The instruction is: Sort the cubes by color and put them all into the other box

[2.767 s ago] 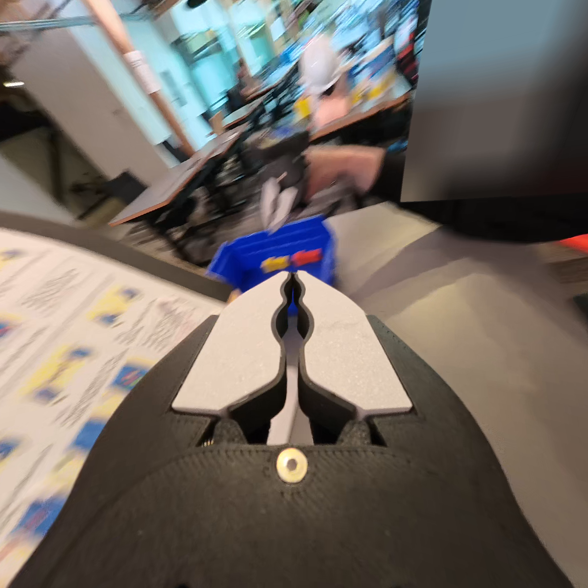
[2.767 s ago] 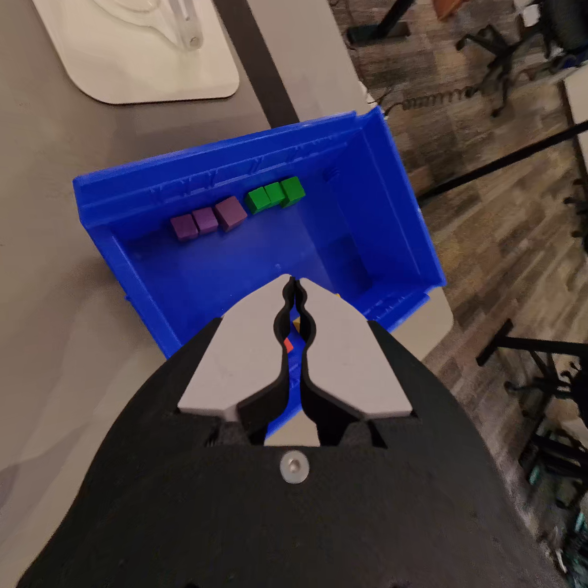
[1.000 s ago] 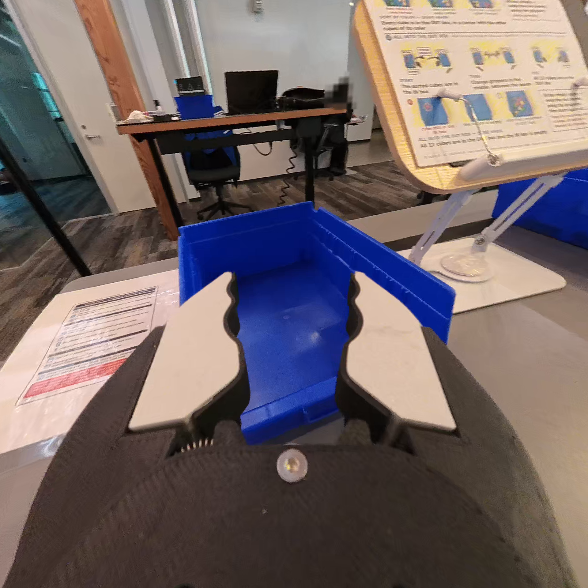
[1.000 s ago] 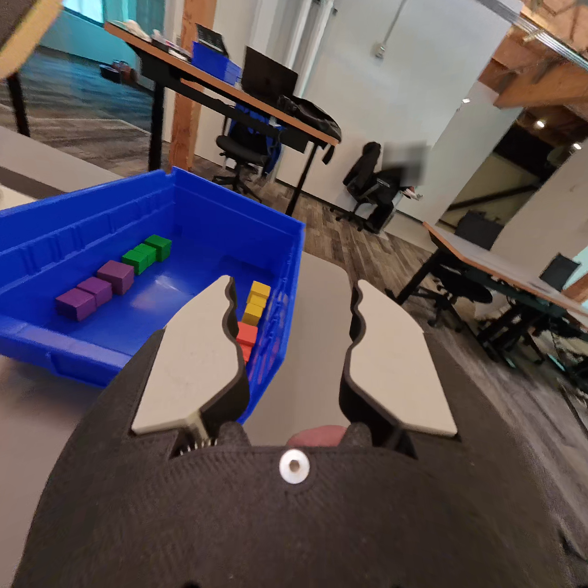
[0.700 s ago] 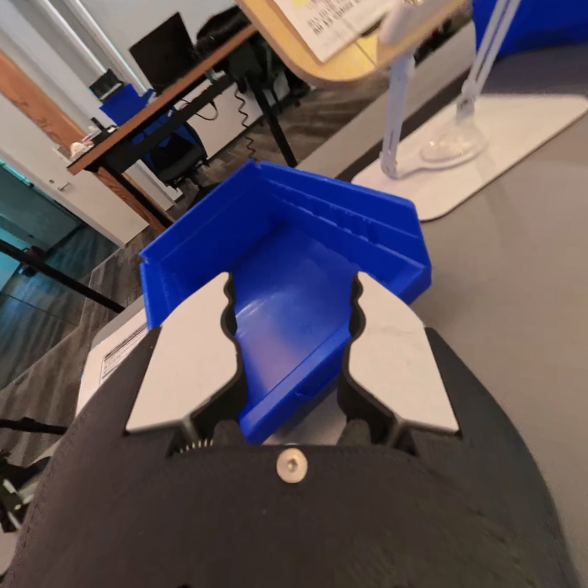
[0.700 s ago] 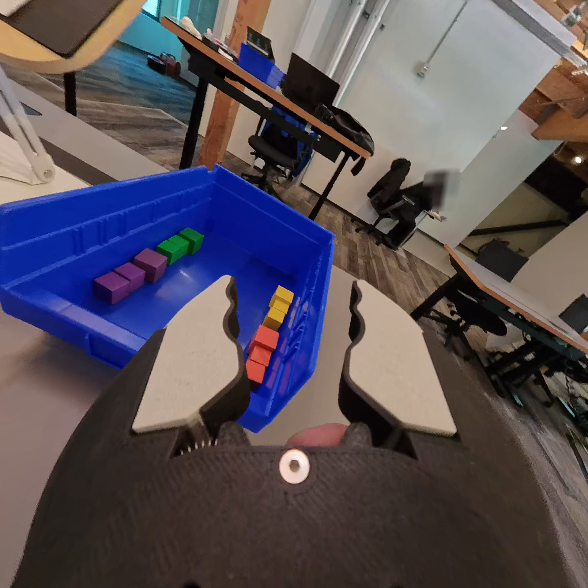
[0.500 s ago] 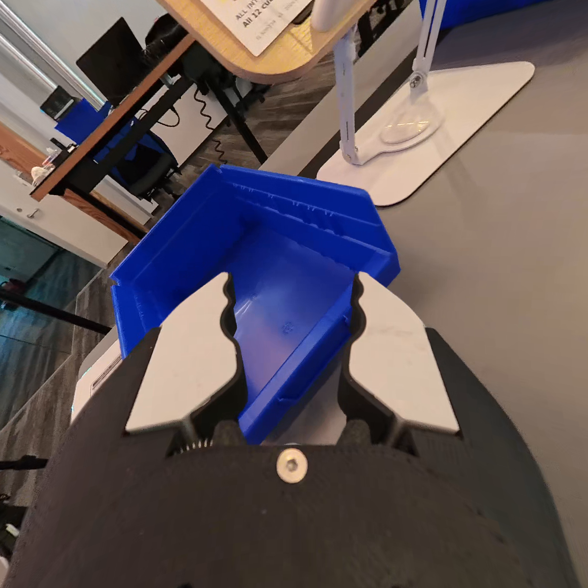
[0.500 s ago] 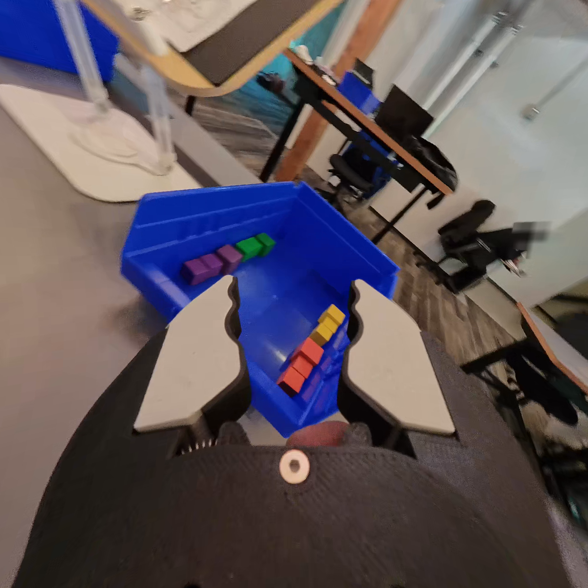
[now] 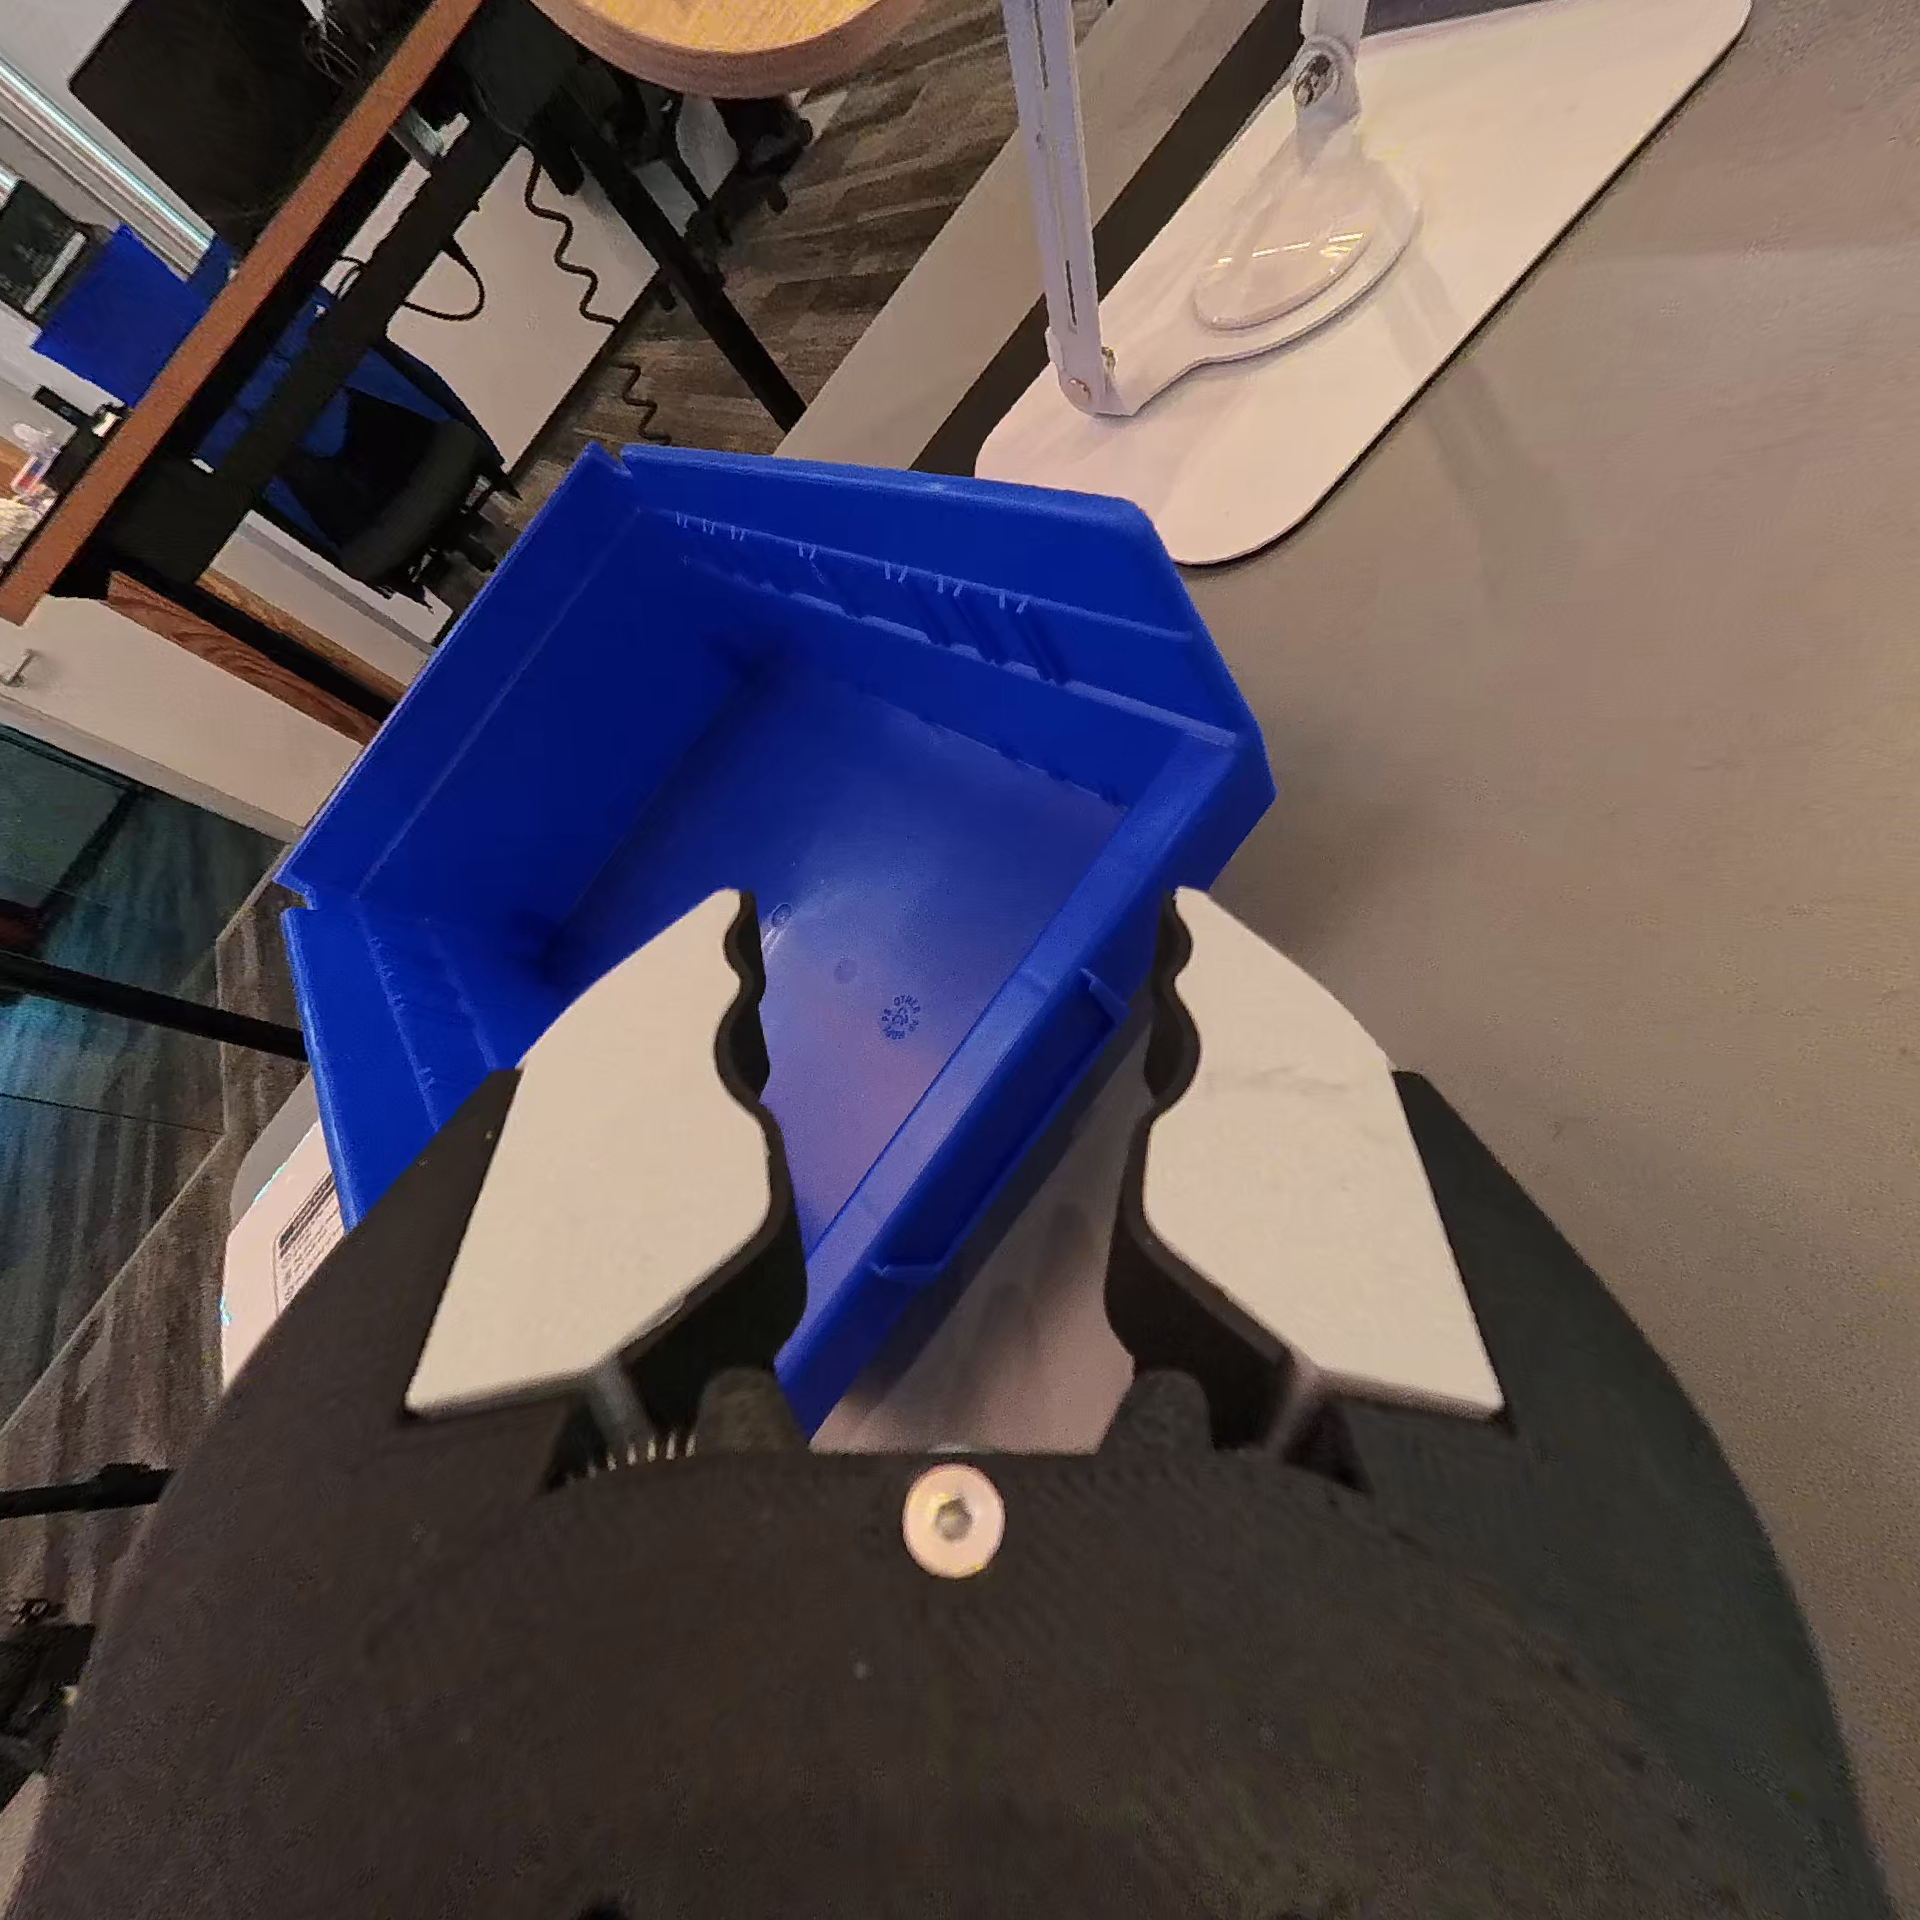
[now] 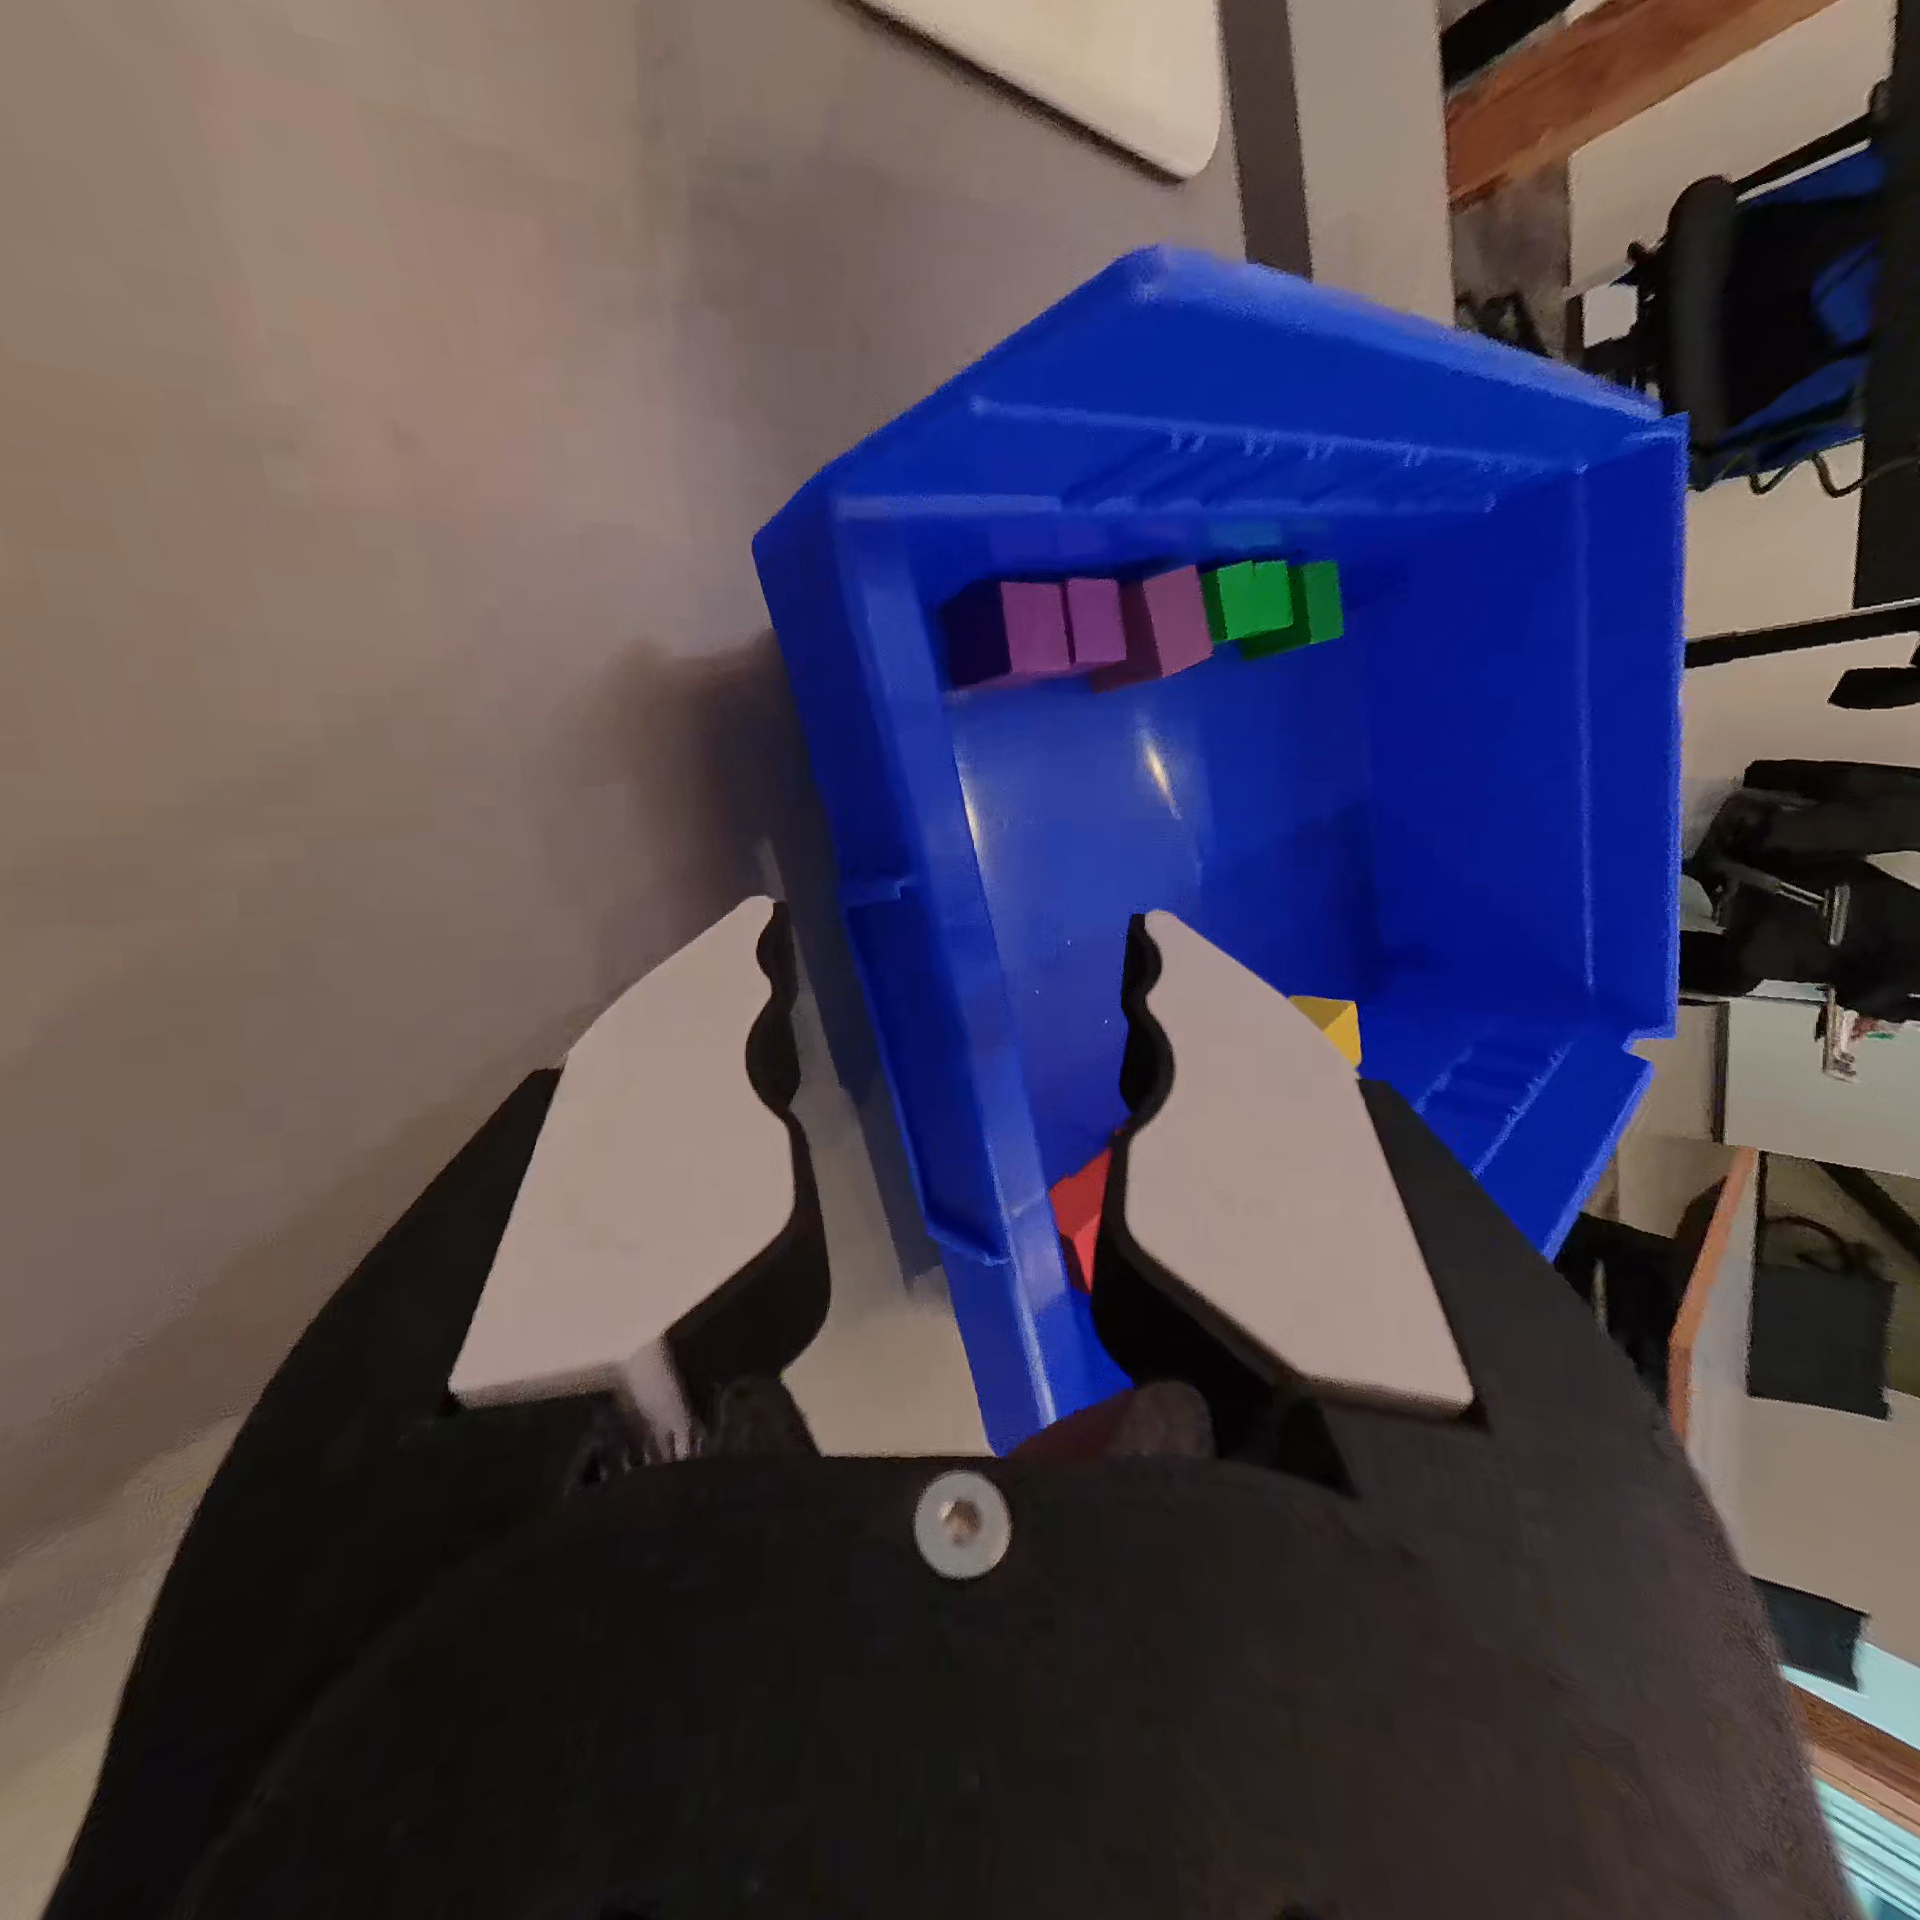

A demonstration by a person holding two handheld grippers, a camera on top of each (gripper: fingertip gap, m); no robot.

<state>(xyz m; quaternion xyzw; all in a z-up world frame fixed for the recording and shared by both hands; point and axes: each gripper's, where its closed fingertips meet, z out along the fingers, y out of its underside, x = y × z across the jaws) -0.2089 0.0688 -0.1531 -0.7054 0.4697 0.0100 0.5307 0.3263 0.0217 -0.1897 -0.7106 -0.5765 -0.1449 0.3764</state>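
Observation:
In the left wrist view an empty blue box (image 9: 644,727) stands on the grey table. My left gripper (image 9: 951,914) is open, its jaws straddling the box's near wall. In the right wrist view a second blue box (image 10: 1507,727) holds purple cubes (image 10: 1081,623) and green cubes (image 10: 1262,603) in a row along its far wall. A red cube (image 10: 1081,1205) and a yellow cube (image 10: 1335,1023) peek out beside my right finger. My right gripper (image 10: 956,920) is open, its jaws straddling this box's near wall. The view is tilted.
A white stand base (image 9: 1351,281) with a white arm (image 9: 1065,208) sits on the grey table (image 9: 1610,779) behind the empty box. A paper sheet (image 9: 281,1247) lies at the table's left edge. Desks and chairs (image 9: 343,436) stand beyond the table. One gripper's finger ends stand about 55 cm off the other's.
Both grippers went from shut to open, then tipped down and closed in on their boxes. The jaws now straddle each box's near wall. The right view has rolled sideways.

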